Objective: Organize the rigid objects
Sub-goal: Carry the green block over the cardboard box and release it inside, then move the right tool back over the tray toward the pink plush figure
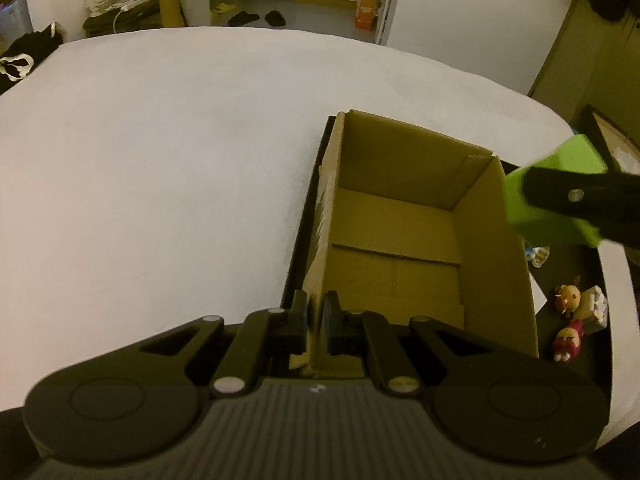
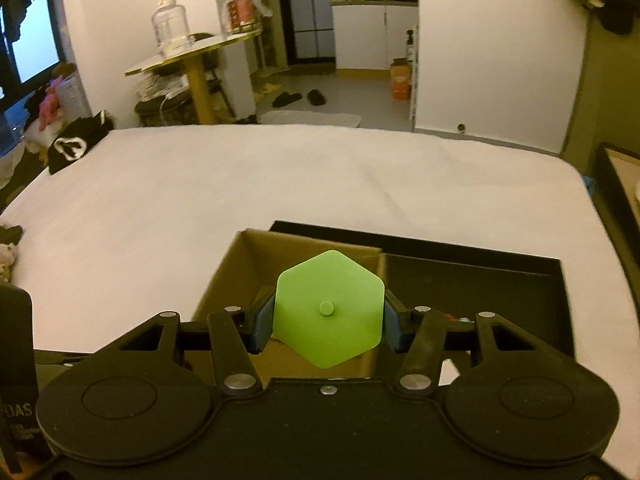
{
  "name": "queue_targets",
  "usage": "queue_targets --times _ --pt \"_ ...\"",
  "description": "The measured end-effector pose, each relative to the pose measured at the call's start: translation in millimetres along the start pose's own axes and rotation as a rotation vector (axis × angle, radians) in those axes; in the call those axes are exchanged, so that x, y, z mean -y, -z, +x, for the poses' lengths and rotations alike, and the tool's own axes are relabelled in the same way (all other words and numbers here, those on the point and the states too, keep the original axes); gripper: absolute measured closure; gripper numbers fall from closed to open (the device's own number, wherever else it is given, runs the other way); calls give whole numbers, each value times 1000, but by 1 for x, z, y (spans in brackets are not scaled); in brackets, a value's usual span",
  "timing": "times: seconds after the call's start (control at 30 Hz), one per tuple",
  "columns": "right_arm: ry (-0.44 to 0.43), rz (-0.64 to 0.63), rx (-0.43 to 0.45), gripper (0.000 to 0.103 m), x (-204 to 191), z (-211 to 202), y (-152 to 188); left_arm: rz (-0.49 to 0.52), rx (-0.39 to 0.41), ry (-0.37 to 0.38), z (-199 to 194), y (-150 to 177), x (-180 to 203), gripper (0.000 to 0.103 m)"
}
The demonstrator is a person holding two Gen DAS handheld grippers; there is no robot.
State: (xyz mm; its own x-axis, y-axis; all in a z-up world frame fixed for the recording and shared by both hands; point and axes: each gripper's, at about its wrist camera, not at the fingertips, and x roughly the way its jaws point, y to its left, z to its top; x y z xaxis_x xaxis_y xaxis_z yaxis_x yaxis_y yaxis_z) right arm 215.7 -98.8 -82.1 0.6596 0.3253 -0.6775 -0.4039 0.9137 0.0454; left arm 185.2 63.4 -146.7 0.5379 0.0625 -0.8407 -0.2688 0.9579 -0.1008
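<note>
right gripper (image 2: 328, 320) clamping green hexagon block (image 2: 328, 314); black box (image 2: 18, 364) lettered "DAS"

One open cardboard box (image 1: 400, 240), one green hexagonal piece (image 2: 329, 314), one black tray (image 2: 472, 276) and two small toy figurines (image 1: 567, 298) on a white bed (image 1: 160, 160).

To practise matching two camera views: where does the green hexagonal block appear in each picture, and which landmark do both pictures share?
Left wrist view: green hexagonal block at the right edge, beside the cardboard box, gripped by the right tongs.
Right wrist view: lower centre, clamped between the tongs, in front of the box.
Shared landmark: the cardboard box.
</note>
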Motion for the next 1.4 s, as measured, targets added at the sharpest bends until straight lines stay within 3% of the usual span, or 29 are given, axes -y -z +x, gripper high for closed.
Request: queue_targets --times 0.5,0.63,0.77,1.4 --pt "-71 25 -76 50 -16 32 -17 -43 -13 23 4 -1 -8 95" --pt "-82 48 -100 39 -19 40 -19 -62 -21 25 5 -2 -11 95" --pt "-82 85 -119 37 -11 39 -16 -71 -32 29 5 -1 -11 95" --pt "20 203 -112 37 49 -5 16 -4 -43 -28 1 1 3 90"
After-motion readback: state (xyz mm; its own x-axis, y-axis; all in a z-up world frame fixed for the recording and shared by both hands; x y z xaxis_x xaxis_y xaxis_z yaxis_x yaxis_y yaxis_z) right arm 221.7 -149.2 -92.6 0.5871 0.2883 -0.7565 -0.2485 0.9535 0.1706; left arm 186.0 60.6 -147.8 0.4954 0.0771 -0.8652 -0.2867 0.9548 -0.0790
